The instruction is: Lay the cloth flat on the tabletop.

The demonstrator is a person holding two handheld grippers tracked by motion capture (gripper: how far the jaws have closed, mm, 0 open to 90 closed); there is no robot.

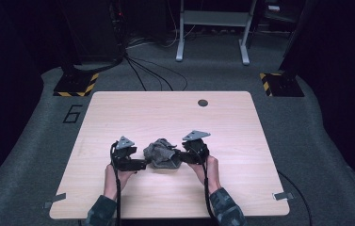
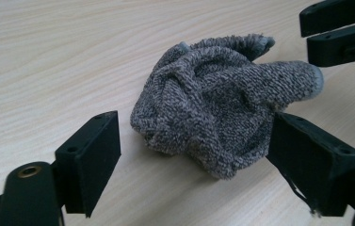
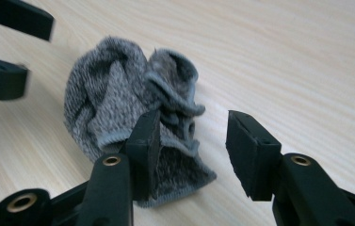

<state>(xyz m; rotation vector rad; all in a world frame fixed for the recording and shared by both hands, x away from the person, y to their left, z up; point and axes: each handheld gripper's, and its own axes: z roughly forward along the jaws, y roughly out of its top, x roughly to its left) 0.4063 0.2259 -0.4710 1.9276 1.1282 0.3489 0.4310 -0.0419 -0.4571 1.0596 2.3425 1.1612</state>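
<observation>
Wooden table (image 1: 118, 113) bare; grey cloth (image 1: 162, 154) bunched between both tongs.

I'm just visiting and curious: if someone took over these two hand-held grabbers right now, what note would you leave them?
Left gripper: open, jaws either side of the grey cloth, not pressing it.
Right gripper: open, a fold of cloth between its jaws, no grip visible.
The cloth lies crumpled mid-table, between both grippers.
Done: both grippers brought up to the cloth.
Left: probably grip it and spread or fold it; nothing is straightened yet.
</observation>
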